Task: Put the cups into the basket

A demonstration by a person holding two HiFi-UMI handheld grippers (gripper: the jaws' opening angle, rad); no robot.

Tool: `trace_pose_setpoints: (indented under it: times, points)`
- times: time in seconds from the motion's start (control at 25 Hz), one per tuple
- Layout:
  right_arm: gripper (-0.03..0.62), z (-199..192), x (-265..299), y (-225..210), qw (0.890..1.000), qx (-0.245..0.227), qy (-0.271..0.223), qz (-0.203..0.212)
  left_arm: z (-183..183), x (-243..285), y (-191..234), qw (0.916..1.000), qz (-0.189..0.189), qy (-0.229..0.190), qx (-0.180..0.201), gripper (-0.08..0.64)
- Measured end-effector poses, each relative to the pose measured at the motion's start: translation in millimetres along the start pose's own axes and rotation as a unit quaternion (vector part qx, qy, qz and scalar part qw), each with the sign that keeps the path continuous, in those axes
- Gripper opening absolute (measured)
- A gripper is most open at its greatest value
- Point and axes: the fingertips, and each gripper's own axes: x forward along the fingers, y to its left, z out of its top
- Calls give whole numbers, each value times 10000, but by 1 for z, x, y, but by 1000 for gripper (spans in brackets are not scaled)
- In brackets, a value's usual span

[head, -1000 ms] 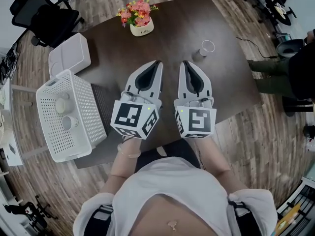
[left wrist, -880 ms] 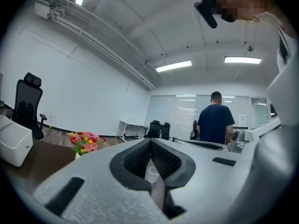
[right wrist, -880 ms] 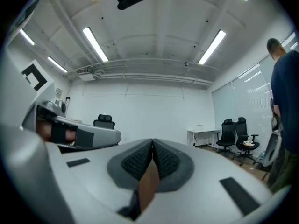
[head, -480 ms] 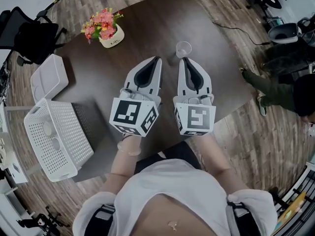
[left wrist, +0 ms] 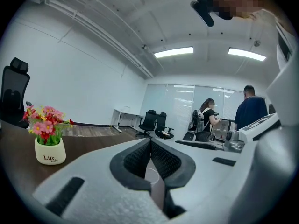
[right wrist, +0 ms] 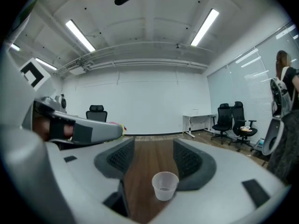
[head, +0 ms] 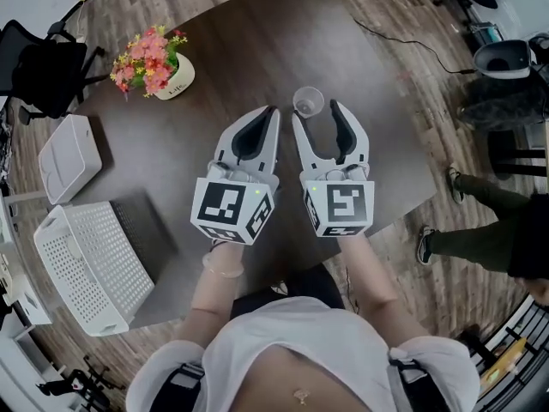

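A clear plastic cup (head: 308, 102) is standing upright on the dark wooden table (head: 214, 41), and the right gripper (head: 316, 113) is opening its jaws around it. In the right gripper view the cup (right wrist: 164, 185) is sitting between the two pads, touching neither, with nothing in the way. The left gripper (head: 273, 112) is hovering just to the person's left of the cup with its jaws pressed together on nothing; through the slit below its pads (left wrist: 150, 141) the cup is showing faintly.

Farther left of the cup, a white pot of pink and red artificial flowers (head: 156, 62) is standing on the table, and the word "Life" is showing on its front (left wrist: 50, 158). Well left of the cup and nearer the person, a white perforated basket (head: 90, 264) is sitting at the table's edge; what is lying inside cannot be told from this angle. A flat white lid (head: 67, 157) is lying beyond the basket. A black office chair (head: 39, 67) is standing off the table past the pot. To the right of the cup, off the table, a person's legs (head: 480, 230) are showing on the floor.
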Motion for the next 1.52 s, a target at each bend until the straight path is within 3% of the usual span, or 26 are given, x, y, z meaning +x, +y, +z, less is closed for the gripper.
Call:
trace_pose_setpoints:
  times: [0.6, 0.92, 1.16, 1.32, 1.36, 1.4, 1.52]
  points:
    - [411, -103, 66, -27, 9930, 340, 1065, 368, -69, 60, 38, 9990, 87, 398, -155, 11]
    - [411, -128, 76, -29, 9875, 104, 1518, 414, -87, 58, 51, 9982, 248, 507, -196, 11]
    - [410, -139, 80, -33, 9707, -96, 2352, 475, -82, 49, 56, 9981, 318, 483, -218, 11]
    - [408, -141, 84, -29, 9641, 152, 2578, 609, -79, 45, 58, 9980, 333, 469, -260, 11]
    - [394, -142, 84, -29, 9625, 220, 2633, 617, -78, 44, 58, 9980, 333, 465, -265, 11]
    - [338, -143, 84, -28, 9614, 239, 2672, 606, -77, 43, 59, 9980, 331, 462, -267, 11]
    - [333, -139, 84, -29, 9631, 62, 2638, 530, -75, 40, 59, 9982, 314, 451, -257, 9]
